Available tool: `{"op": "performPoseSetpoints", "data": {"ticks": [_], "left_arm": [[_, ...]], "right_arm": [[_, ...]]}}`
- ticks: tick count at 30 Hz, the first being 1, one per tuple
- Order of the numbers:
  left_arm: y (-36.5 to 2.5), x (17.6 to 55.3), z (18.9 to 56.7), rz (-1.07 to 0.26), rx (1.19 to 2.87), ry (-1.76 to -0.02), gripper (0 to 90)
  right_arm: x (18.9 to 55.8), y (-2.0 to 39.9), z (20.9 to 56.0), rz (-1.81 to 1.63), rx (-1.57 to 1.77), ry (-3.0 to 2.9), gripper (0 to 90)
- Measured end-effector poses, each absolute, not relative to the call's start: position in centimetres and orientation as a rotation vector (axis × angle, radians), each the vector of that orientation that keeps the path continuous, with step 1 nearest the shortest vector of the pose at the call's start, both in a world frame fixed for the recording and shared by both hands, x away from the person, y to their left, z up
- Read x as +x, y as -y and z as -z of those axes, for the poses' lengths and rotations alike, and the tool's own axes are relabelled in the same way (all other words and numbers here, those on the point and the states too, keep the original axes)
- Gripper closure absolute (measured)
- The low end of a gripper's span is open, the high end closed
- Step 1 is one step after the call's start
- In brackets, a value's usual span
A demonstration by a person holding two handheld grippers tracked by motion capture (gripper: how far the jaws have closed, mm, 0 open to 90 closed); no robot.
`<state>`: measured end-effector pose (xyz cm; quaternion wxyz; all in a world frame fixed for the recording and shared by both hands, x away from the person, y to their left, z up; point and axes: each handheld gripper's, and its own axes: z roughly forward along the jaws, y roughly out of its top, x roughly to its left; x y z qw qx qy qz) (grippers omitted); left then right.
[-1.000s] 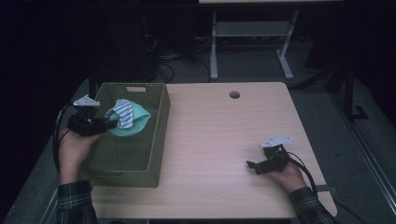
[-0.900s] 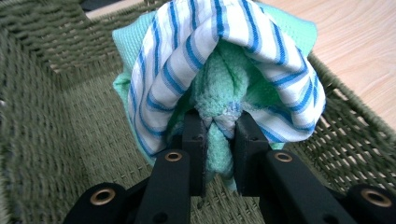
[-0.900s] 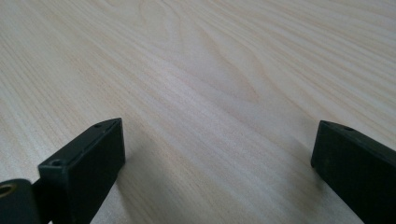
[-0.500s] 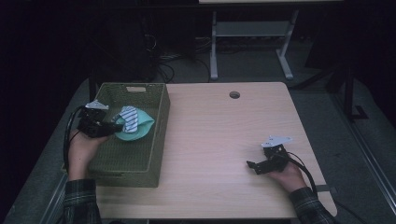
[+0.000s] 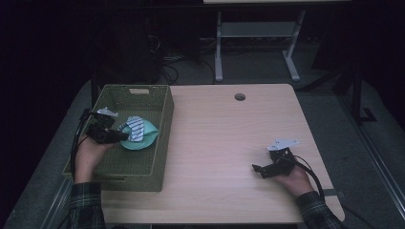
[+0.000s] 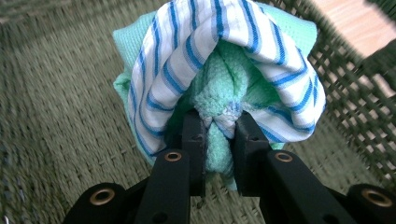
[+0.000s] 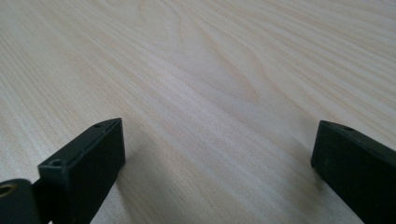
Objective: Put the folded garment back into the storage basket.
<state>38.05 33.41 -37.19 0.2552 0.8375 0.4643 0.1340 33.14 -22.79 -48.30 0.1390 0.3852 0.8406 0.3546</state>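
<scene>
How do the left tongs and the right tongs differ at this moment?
The left tongs are clamped on a bundle of cloths, green with a blue-striped white one wrapped over it; the right tongs stand wide open with nothing between them. The left tongs sit inside the green basket; the right tongs rest low over the bare wooden table. Both have black jaws and are hand-held.

Green cloth wrapped in blue-striped white cloth — bunched, inside the basket.
</scene>
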Motion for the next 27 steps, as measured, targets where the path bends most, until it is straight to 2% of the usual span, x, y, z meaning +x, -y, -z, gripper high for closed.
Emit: {"op": "performPoseSetpoints", "data": {"ticks": [21, 27], "left_arm": [[-34.0, 39.2, 41.5, -0.190, 2.453, -1.412, 75.8], [-34.2, 39.2, 41.5, -0.166, 2.430, -1.422, 68.5]], "right_arm": [[33.1, 22.8, 48.3, -1.025, 1.114, -2.430, 2.7], [33.1, 22.8, 48.3, -1.025, 1.114, -2.430, 2.7]]}}
